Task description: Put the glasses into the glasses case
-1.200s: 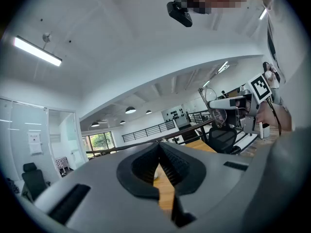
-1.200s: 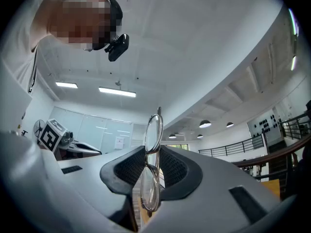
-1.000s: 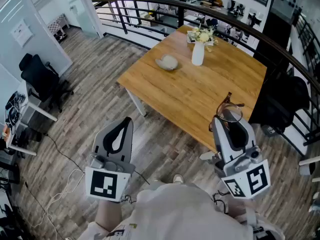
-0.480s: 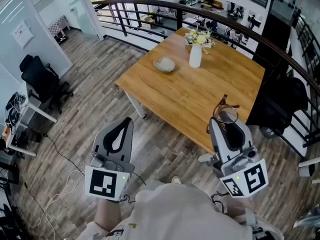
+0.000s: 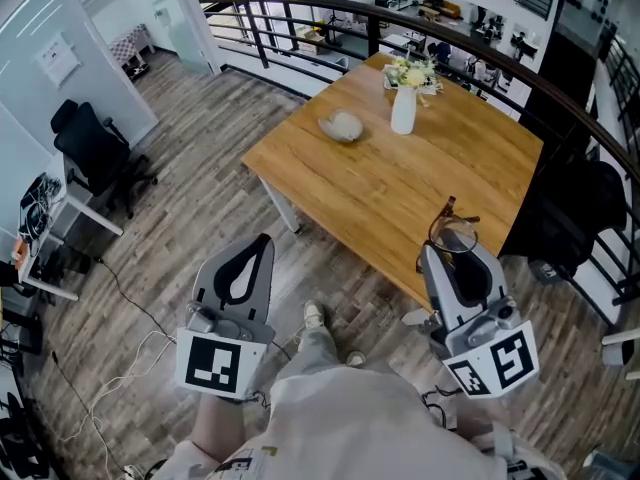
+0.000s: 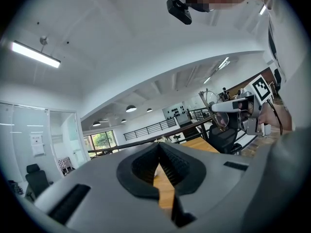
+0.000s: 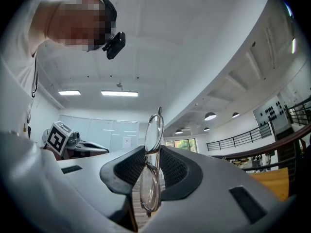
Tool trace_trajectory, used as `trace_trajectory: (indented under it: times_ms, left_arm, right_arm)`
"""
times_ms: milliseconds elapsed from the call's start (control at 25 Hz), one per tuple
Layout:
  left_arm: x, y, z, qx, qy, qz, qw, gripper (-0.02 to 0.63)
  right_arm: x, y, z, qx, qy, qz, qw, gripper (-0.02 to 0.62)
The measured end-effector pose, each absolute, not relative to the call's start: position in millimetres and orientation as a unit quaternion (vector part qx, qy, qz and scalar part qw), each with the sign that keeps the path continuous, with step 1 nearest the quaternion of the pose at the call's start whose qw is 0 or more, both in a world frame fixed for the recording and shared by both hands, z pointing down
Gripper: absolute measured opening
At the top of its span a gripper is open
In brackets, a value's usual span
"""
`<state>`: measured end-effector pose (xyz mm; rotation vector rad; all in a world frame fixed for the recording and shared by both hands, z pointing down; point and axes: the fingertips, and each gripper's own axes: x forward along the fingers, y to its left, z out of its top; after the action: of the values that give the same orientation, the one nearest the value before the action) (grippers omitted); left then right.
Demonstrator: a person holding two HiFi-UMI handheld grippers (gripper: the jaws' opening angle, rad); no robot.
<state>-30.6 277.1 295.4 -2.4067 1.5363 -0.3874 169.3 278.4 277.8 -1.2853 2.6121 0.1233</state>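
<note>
A pale, rounded glasses case (image 5: 342,125) lies on the far part of the wooden table (image 5: 380,193). Thin-framed glasses (image 5: 453,231) stick up from my right gripper (image 5: 446,249), which hangs over the table's near edge, well short of the case. In the right gripper view, that gripper (image 7: 152,152) is shut on the glasses (image 7: 153,130) at the bridge, one lens above the pads and one below. My left gripper (image 5: 263,238) hovers over the floor left of the table. Its jaws (image 6: 158,145) are shut with nothing between them.
A white vase of flowers (image 5: 403,108) stands on the table beyond the case. A black railing (image 5: 300,13) curves behind the table. A black office chair (image 5: 95,153) stands at the left and a dark chair (image 5: 575,218) at the table's right. Cables (image 5: 130,298) lie on the wooden floor.
One of the person's shoes has stepped forward onto the floor between the grippers, and the head view has shifted a little. Both grippers keep their pose and the glasses stay clamped.
</note>
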Motion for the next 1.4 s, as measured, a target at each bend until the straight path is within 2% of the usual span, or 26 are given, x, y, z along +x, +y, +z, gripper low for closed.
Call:
trace_trajectory:
  times_ms: [680, 1400]
  left_arm:
    - [-57.0, 199.8, 323.7, -0.833, 0.525, -0.125, 0.120, 0.017]
    - [-155.2, -2.7, 324.9, -0.857, 0.493, -0.134, 0.073, 0.017]
  right_arm:
    - [135.2, 192.1, 315.6, -0.438, 0.894, 0.020, 0.091, 0.118]
    - [35.2, -15.4, 314.0, -0.459, 0.888, -0.013, 0.036, 0.118]
